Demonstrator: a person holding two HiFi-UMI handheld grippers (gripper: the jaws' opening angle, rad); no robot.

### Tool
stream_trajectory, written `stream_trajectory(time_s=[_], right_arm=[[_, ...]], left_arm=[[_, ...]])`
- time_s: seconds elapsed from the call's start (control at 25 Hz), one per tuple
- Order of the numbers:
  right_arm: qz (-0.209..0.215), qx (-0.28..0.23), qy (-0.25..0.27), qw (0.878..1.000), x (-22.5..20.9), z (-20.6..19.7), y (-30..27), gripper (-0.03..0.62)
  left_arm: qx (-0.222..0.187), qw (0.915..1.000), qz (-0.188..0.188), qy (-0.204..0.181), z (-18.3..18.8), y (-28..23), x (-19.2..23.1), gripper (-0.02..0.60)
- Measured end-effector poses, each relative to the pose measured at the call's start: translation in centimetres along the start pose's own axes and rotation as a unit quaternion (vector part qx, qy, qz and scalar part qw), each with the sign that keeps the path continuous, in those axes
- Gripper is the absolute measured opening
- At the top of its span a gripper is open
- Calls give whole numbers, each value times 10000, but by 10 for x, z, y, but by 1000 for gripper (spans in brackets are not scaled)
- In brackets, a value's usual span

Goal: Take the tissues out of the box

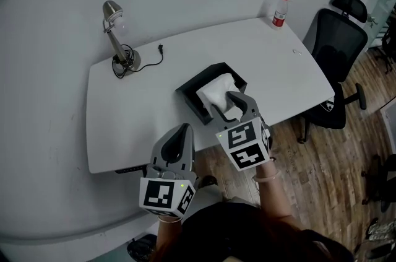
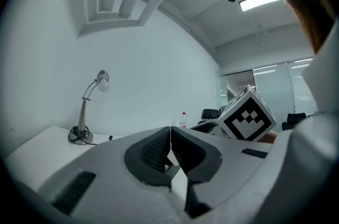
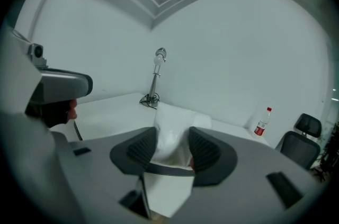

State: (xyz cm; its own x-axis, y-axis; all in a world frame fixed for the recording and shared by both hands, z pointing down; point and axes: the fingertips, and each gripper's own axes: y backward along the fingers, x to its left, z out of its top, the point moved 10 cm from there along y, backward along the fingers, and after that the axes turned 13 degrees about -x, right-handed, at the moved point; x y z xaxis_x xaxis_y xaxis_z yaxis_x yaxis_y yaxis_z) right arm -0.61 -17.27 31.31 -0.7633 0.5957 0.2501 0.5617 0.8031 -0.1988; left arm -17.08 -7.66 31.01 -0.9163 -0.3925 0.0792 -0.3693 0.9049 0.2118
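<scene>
Head view: white table (image 1: 124,106) with an open black box (image 1: 189,92) at frame centre. Its longer visible edge runs lower left to upper right, opening upward. White tissues (image 1: 215,91) stand out of the box as a bunched sheet that leans toward the lower right, where the right gripper (image 1: 226,104) meets it over the box's near corner. The left gripper (image 1: 179,132) sits lower left of the box, off the table's near edge and apart from the box. A lamp (image 1: 117,38) is at the upper left of the table, a bottle (image 1: 280,11) at its upper right corner and a chair (image 1: 337,50) at right. Left gripper view: left gripper (image 2: 170,135) jaws pressed together, nothing between them; lamp (image 2: 87,112) at left on the table (image 2: 37,146), bottle (image 2: 183,119) at centre, the right gripper's marker cube (image 2: 246,114) at right. Right gripper view: right gripper (image 3: 172,146) jaws clamp the tissues (image 3: 169,125), which are pinched narrow between the pads and widen above. The sheet's long axis is near vertical in frame, pointing up toward the lamp (image 3: 156,77). Bottle (image 3: 262,122) and chair (image 3: 299,138) at right.
</scene>
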Motion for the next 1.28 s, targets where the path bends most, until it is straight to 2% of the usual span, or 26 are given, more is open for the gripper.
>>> stream_trajectory(time_s=[1.28], right_arm=[[67, -950, -76, 9954, 24, 1, 146, 199]], left_arm=[[-163, 9995, 14, -283, 23, 81, -100, 26]])
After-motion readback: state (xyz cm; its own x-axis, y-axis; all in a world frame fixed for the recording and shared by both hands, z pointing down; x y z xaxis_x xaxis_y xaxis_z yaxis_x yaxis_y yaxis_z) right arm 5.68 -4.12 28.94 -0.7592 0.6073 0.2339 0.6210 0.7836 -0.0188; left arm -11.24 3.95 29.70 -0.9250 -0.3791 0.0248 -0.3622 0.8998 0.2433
